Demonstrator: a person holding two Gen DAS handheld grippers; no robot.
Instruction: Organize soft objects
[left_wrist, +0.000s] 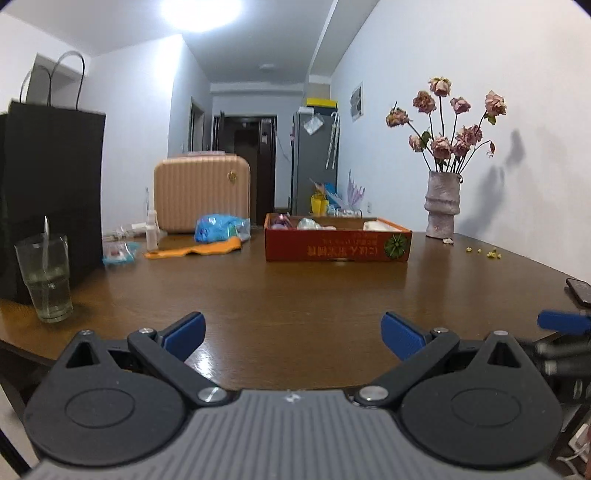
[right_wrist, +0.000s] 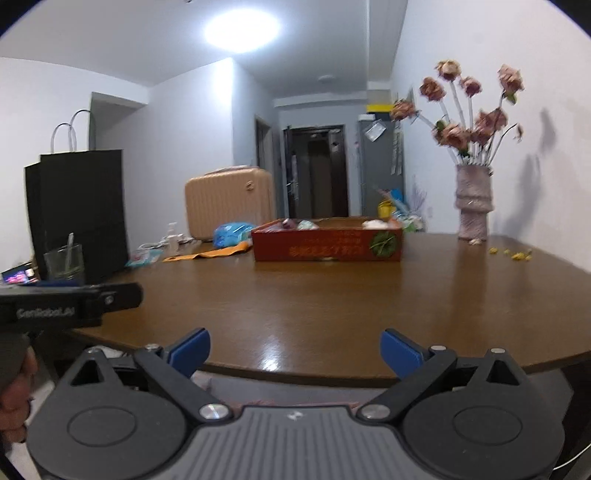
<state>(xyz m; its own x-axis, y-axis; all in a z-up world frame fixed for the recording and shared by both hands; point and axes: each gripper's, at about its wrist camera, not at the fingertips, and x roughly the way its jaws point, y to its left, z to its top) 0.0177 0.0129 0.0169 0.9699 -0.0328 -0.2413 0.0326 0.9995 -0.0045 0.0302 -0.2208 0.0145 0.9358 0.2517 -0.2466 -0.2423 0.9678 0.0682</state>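
A red cardboard box (left_wrist: 338, 246) sits far across the brown table (left_wrist: 295, 295) and holds several soft items. It also shows in the right wrist view (right_wrist: 327, 245). A blue plastic bag (left_wrist: 218, 228) and an orange cloth (left_wrist: 195, 251) lie left of the box. My left gripper (left_wrist: 293, 338) is open and empty over the table's near side. My right gripper (right_wrist: 295, 350) is open and empty at the table's near edge. The left gripper's body shows at the left of the right wrist view (right_wrist: 66, 301).
A black paper bag (left_wrist: 48, 199) and a glass (left_wrist: 46, 277) stand at the left. A vase of dried roses (left_wrist: 443, 206) stands at the back right, with petals (left_wrist: 487, 253) nearby. A beige suitcase (left_wrist: 201, 192) stands behind. A phone (left_wrist: 580, 291) lies at the right edge.
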